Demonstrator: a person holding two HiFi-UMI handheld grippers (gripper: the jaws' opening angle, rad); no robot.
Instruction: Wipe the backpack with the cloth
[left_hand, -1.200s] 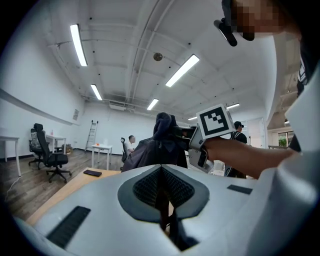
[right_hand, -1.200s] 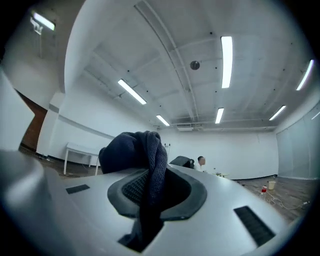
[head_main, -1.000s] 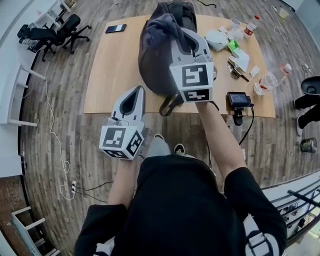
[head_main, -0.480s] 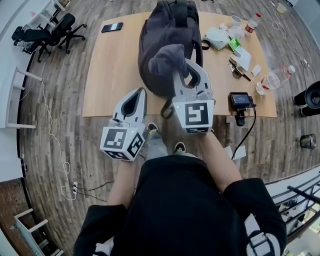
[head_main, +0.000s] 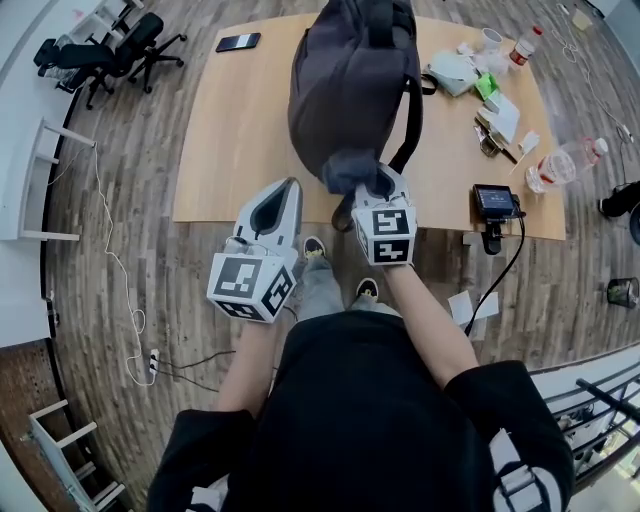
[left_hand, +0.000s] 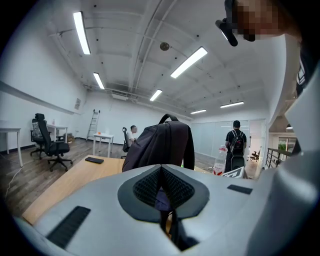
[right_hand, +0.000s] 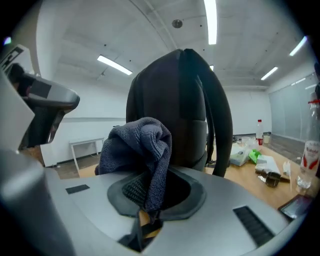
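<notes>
There is one backpack (head_main: 350, 75), dark grey, and it stands upright on the wooden table (head_main: 230, 150), close to the near edge. One black strap (head_main: 410, 110) hangs down its right side.

There are two grippers. The right gripper (head_main: 382, 190) pinches the one cloth (head_main: 348, 172), a grey-blue towel; in the right gripper view the pads are closed on a fold of it and the rest stands up in a bunch over the jaws. From the head view the cloth is at the bottom of the backpack, just above the table edge. Whether the cloth really touches the backpack, I cannot tell.

The left gripper (head_main: 288, 188) is to the left of the backpack, beside the table edge and apart from the backpack. Its jaws are pressed together.

On the table there are also one black phone (head_main: 238, 42) at the far left corner and two bottles on the right side: a clear one (head_main: 565, 158) lying down and one with a red cap (head_main: 527, 44) standing. One small screen device (head_main: 495, 200) sits at the near right edge.

Two office chairs (head_main: 100, 50) stand on the floor at the far left. In the left gripper view two persons are far behind the table, one seated (left_hand: 132, 134) and one standing (left_hand: 236, 145).
</notes>
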